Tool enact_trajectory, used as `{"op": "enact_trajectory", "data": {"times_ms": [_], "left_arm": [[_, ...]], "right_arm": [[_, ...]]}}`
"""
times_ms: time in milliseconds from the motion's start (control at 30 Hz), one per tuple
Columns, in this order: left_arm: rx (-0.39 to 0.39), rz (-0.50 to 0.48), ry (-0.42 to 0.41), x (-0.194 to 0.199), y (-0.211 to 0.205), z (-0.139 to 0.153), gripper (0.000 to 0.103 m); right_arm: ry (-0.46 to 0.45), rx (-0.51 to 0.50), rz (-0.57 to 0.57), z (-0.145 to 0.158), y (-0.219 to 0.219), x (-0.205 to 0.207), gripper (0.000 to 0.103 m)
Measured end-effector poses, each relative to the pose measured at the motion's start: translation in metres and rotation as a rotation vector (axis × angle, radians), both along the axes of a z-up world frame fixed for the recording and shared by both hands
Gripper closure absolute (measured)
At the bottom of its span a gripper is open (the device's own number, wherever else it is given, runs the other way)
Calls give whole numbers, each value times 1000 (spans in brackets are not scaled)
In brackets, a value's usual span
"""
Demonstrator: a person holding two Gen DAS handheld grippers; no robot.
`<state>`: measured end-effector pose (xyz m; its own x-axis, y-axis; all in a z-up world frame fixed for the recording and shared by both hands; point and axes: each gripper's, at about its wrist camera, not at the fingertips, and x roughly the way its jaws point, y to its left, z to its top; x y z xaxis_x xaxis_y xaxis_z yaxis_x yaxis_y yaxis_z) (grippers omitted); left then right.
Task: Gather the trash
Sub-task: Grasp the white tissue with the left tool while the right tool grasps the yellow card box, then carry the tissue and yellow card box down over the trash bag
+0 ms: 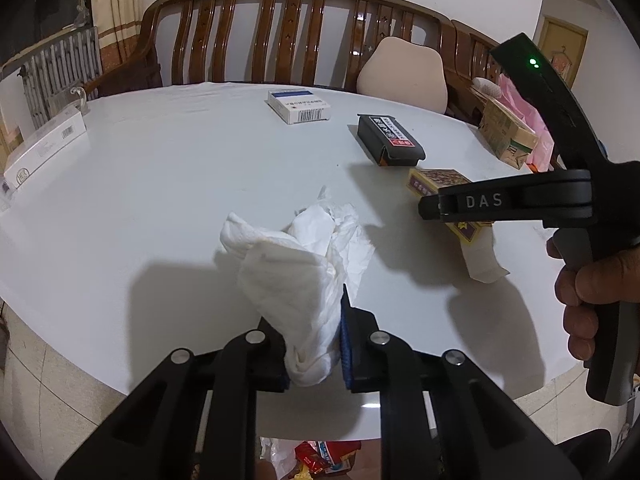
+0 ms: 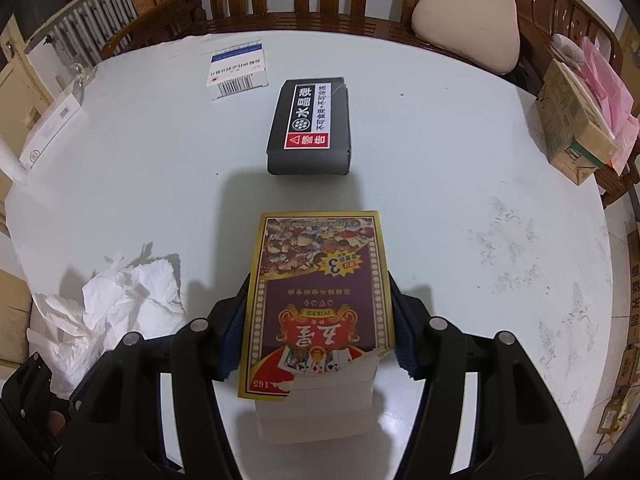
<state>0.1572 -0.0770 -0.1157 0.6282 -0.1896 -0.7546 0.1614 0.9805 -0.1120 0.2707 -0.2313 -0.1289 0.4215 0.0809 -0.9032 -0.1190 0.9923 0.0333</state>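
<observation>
White table (image 1: 160, 184), three boxes, one crumpled tissue (image 1: 304, 264)

the left wrist view is looking forward and down across the white table (image 1: 160, 184) toward the wooden bench (image 1: 280, 32), sitting close above the near edge. the right wrist view is tilting down more steeply, hovering nearer the tabletop. both are sharing the black box (image 2: 310, 120), the blue-and-white box (image 2: 236, 70) and the bench.

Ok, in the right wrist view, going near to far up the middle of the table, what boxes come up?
poker card box in the right gripper → black box → white and blue box.
</observation>
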Motion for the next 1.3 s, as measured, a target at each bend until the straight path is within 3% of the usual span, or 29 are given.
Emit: {"op": "enact_trajectory", "data": {"times_ms": [800, 1300], "left_arm": [[41, 0, -64, -22, -8, 45, 86], [40, -30, -149, -70, -10, 97, 86]], "right_arm": [[-117, 22, -41, 62, -35, -37, 45], [-294, 34, 38, 141, -46, -126, 45]]}}
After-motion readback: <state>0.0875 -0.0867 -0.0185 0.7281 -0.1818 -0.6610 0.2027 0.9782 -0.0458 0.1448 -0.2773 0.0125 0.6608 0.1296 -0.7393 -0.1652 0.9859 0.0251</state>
